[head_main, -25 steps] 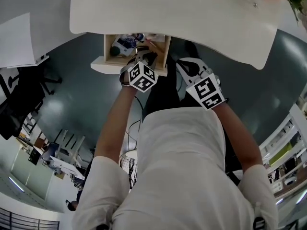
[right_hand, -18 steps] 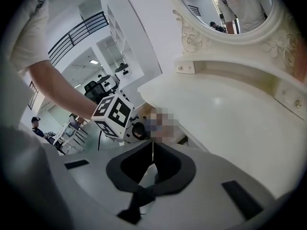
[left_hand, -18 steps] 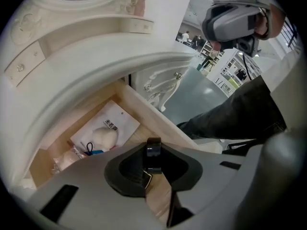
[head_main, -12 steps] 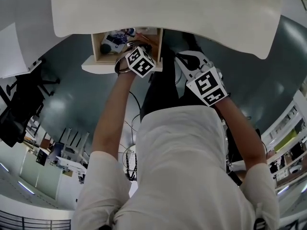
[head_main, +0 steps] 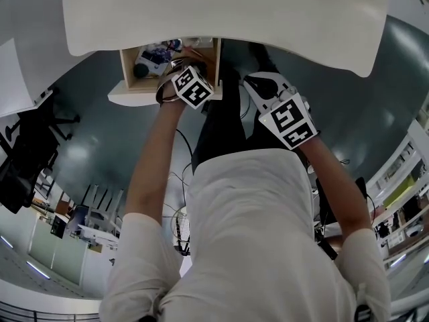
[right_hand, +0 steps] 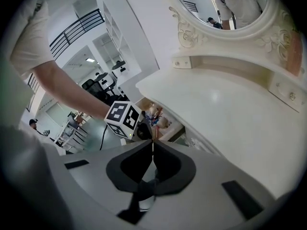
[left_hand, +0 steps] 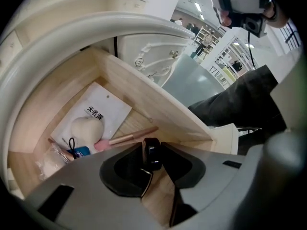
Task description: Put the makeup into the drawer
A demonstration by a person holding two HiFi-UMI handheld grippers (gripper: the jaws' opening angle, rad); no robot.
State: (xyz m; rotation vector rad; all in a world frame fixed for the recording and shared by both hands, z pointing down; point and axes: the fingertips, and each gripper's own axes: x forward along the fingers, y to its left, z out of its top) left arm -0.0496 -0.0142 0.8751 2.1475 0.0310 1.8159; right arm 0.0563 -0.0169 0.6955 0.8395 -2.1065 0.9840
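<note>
Dressing table (head_main: 221,12), head view: white top across the upper frame, wooden drawer (head_main: 125,69) pulled open below its near edge.
Left gripper (head_main: 181,72), head view: angled steeply down into the right half of the drawer, marker cube over the front rim.
Right gripper (head_main: 257,88), head view: off to the right, outside the drawer, above dark trousers.
Jaws, left gripper view: parted, having just been opening; black makeup tube (left_hand: 152,158) between the tips, not visibly squeezed.
Tube's place, left gripper view: inside the drawer, low over the wooden floor, near the right wall.
Other contents, left gripper view: white sachet (left_hand: 91,121) flat toward the back left; pink makeup brush (left_hand: 127,138) just beside it; clear pouch (left_hand: 50,161) by the left wall.
Jaws, right gripper view: clenched together, nothing between them.
Beyond the jaws, right gripper view: the left gripper's marker cube at the open drawer, table top to the right, ornate mirror (right_hand: 225,4) above.
</note>
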